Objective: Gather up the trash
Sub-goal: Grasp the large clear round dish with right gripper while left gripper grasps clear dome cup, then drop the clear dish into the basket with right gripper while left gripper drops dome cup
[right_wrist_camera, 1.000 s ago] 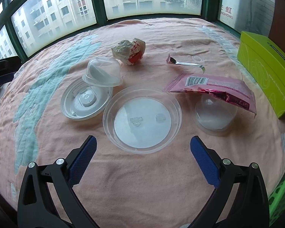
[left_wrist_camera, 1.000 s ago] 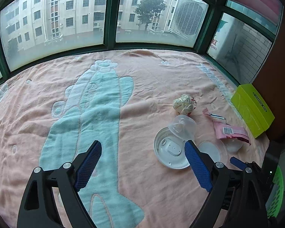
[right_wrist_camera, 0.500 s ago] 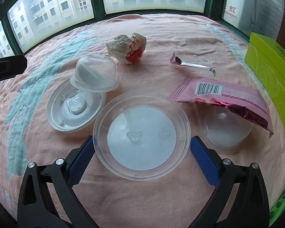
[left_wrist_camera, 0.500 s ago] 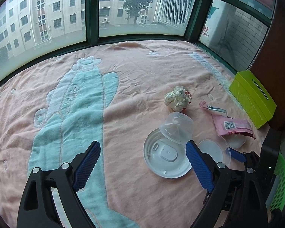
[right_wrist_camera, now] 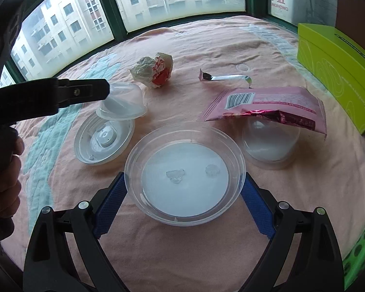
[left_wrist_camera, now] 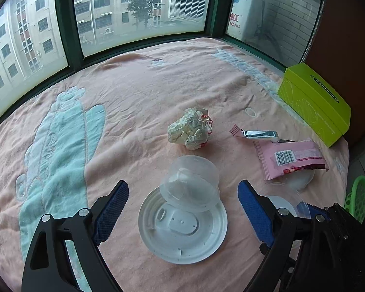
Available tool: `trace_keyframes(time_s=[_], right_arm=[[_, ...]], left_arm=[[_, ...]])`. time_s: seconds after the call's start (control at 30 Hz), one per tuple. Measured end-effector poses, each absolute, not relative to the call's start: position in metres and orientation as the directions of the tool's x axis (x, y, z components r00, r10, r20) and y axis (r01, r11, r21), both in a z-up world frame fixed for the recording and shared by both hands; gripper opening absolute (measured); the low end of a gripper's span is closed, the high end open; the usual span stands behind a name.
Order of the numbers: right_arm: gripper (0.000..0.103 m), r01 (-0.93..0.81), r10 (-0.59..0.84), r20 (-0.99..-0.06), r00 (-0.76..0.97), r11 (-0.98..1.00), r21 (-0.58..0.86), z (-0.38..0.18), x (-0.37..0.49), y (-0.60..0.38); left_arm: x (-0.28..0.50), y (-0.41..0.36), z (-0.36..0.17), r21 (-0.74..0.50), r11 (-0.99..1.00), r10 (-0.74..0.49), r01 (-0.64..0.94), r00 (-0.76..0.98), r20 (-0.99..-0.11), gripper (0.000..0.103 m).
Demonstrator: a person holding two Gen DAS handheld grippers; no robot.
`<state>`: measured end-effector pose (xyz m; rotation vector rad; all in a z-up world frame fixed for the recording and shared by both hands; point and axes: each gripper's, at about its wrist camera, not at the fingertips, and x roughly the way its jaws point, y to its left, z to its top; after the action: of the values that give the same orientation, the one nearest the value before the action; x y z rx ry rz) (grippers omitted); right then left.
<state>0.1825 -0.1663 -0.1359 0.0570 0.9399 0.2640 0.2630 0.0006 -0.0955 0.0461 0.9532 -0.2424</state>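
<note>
Item: shallow clear round plastic dish (right_wrist_camera: 185,175), lying on the pink towelling blanket (right_wrist_camera: 206,48), its rim between the blue pads of the right gripper (right_wrist_camera: 183,202); the jaws had just been closing around the dish, but whether the pads yet pressed the rim could not be told. Just left of the dish: a white round plastic lid (left_wrist_camera: 182,226) with a clear domed plastic cup (left_wrist_camera: 189,182) tipped on its far edge, both framed by the wide-open, empty left gripper (left_wrist_camera: 182,209). Just right of the dish: a second clear plastic cup (right_wrist_camera: 270,141) beneath a pink foil snack packet (right_wrist_camera: 267,107). Beyond the dish: a crumpled white-and-red paper ball (right_wrist_camera: 153,70) and a thin silver-and-pink sachet (right_wrist_camera: 226,76). Far right of the dish: a lime-green cardboard tissue box (right_wrist_camera: 338,73); near right, at the blanket's edge, a green perforated plastic basket (left_wrist_camera: 357,194). Progress, as judged: every piece lay uncollected; the basket's contents were out of sight, so the work appeared barely begun.
</note>
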Motion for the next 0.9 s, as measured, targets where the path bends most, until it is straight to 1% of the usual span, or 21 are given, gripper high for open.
trace_keyframes(time_s=[0.2, 0.3, 0.4, 0.47, 0.53, 0.67, 0.9], right_arm=[[0.090, -0.170, 0.246, -0.774, 0.583, 0.969, 0.180, -0.129, 0.168, -0.177], [0.090, -0.162, 0.241, -0.765, 0.598, 0.970, 0.179, -0.125, 0.162, -0.181], [0.090, -0.154, 0.243, -0.755, 0.609, 0.970, 0.188, -0.121, 0.157, -0.185], [0.090, -0.150, 0.243, -0.748, 0.617, 0.970, 0.192, -0.117, 0.152, -0.188], [0.090, -0.143, 0.236, -0.741, 0.629, 0.972, 0.188, -0.114, 0.148, -0.191], [0.090, -0.130, 0.231, -0.729, 0.644, 0.973, 0.192, -0.107, 0.139, -0.198], [0.090, -0.108, 0.212, -0.698, 0.684, 0.976, 0.190, -0.086, 0.117, -0.210]], left_arm=[[0.281, -0.009, -0.113, -0.054, 0.972, -0.173, 0.230, 0.532, -0.829, 0.087], [0.287, -0.009, -0.120, -0.077, 0.971, -0.188, 0.228, 0.519, -0.834, 0.081], [0.290, -0.011, -0.126, -0.069, 0.972, -0.178, 0.224, 0.516, -0.838, 0.073], [0.291, -0.012, -0.128, -0.072, 0.971, -0.183, 0.227, 0.515, -0.837, 0.064], [0.290, -0.014, -0.129, -0.065, 0.971, -0.179, 0.229, 0.520, -0.835, 0.056], [0.285, -0.014, -0.124, -0.042, 0.976, -0.157, 0.215, 0.551, -0.819, 0.056], [0.263, -0.007, -0.098, -0.057, 0.981, -0.158, 0.184, 0.597, -0.786, 0.056]])
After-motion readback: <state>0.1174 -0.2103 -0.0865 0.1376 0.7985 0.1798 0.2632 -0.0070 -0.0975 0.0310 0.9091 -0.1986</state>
